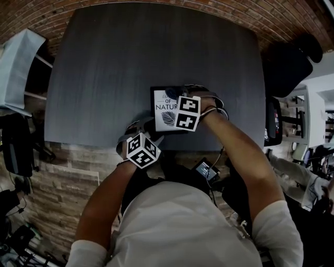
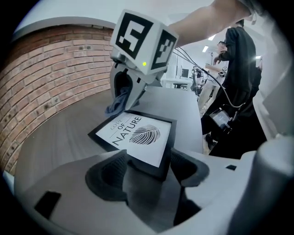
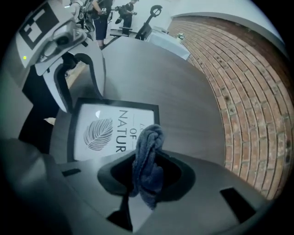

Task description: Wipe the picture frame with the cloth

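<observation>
Head view, left side: the left hand-held gripper [image 2: 148, 160] sits at the near-left corner of the picture frame [image 1: 163, 109], close to the front edge of the desk [image 1: 104, 78]. It points down at a slant.

Left gripper view: the frame's near edge sits between the two jaws, one pad against each side. Reading: clamped on the frame. The frame lies flat on the desk, not lifted.

Centre: the picture frame has a black border and a white print with a leaf drawing and the words "OF NATURE". It lies on the dark grey desk top, towards the near edge and a little right of the middle. The rest of the desk top in view is bare grey surface.

Right: the right hand-held gripper [image 3: 147, 167] hangs steeply nose-down over the right part of the frame. Its jaws are closed on a bunched blue-grey cloth [image 3: 148, 151], held part-way apart by the wad. The cloth sticks out past the fingertips, and its free end covers the top line of print beside "OF".

Left gripper view: the cloth's end meets the frame at its far corner. Contact looks likely, but I cannot confirm how firm it is.

Background: a brick wall [image 1: 156, 10] runs behind the far edge of the desk.
</observation>
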Demonstrator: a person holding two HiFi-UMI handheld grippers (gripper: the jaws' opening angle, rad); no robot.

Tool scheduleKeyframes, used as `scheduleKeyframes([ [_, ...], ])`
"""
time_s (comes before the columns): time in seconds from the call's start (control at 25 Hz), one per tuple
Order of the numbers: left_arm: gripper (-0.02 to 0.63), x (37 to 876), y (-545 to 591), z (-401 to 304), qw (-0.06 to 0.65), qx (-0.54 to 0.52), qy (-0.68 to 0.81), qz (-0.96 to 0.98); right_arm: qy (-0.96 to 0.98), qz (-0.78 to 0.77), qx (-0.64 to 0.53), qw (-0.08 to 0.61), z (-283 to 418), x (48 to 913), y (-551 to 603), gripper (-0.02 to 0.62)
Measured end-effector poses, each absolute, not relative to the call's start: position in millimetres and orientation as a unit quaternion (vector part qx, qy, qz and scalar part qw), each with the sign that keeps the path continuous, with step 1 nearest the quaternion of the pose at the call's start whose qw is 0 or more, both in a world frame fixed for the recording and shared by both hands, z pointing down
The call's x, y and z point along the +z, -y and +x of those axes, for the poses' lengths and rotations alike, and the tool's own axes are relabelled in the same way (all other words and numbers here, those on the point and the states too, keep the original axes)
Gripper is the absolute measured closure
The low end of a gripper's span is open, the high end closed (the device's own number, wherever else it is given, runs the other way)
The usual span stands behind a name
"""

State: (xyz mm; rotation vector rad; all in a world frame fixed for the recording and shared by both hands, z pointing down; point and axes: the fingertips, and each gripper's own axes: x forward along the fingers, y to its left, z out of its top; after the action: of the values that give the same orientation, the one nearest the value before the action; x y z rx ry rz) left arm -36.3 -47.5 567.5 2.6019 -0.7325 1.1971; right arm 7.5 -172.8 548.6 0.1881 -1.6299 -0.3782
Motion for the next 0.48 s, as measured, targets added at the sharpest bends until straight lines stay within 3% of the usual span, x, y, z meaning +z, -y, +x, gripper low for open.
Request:
scheduleKeyframes([
  [0.48, 0.326, 580, 41, -38, 0.054, 0.441, 0.219, 0.869, 0.687, 0.098, -0.189, 0.695, 12, 579, 199, 0.489],
])
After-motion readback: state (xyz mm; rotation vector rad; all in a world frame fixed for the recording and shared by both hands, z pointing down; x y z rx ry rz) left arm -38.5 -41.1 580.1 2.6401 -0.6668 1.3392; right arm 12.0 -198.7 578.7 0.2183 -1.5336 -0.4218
